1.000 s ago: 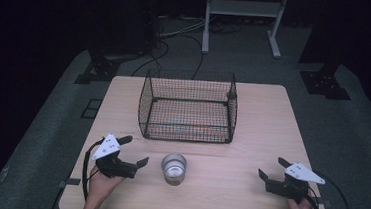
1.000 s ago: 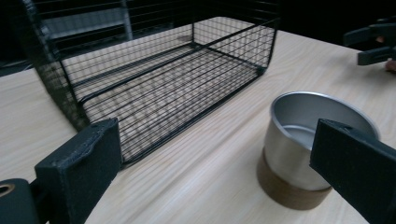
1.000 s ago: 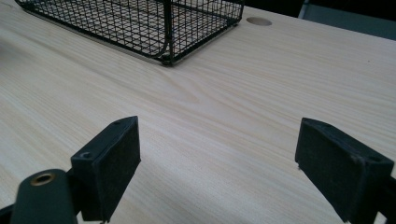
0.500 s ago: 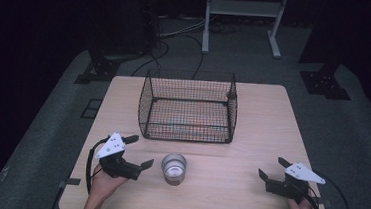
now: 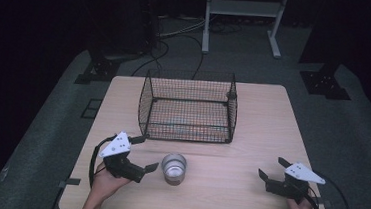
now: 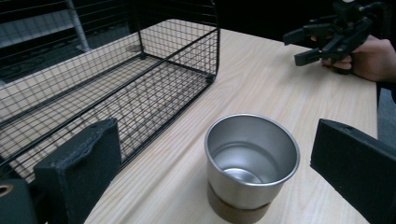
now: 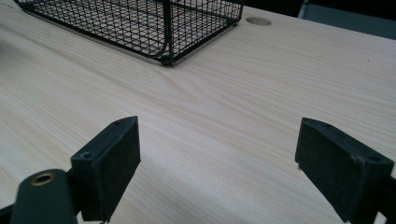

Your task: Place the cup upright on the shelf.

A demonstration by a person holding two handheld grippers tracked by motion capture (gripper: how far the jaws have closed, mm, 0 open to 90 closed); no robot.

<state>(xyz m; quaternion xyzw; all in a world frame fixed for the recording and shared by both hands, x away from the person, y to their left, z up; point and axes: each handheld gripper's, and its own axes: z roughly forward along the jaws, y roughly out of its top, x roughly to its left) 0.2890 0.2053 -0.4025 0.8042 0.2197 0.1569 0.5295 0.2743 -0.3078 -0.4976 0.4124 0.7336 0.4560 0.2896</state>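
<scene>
A person is sitting at a pale wooden table point(image 5: 262, 120), holding a two-jaw gripper in each hand. A small steel cup point(image 5: 174, 168) with a cork base is standing upright near the front edge, at about 6 o'clock from a black wire basket point(image 5: 189, 106) that is occupying the table's middle. The cup is empty and is standing apart from the basket.

The left gripper point(image 5: 142, 154) is sitting at the cup's 9 o'clock, jaws spread wide and holding nothing. In the left gripper view the cup point(image 6: 251, 164) is lying between the two black jaws, with the basket's wire wall point(image 6: 116, 88) just beyond the left one. The right gripper point(image 5: 272, 170) is resting well apart at the cup's 3 o'clock, jaws also wide and empty, facing bare tabletop point(image 7: 261, 93).

Judging the risks: the cup is light and its steel wall is smooth, so a jaw arriving off-centre is likely to nudge or tip it rather than grip it. Closing too high, at the rim, could let it slip out. The basket-side jaw is also running close to the wire mesh and could snag it during a lift toward 12 o'clock.
</scene>
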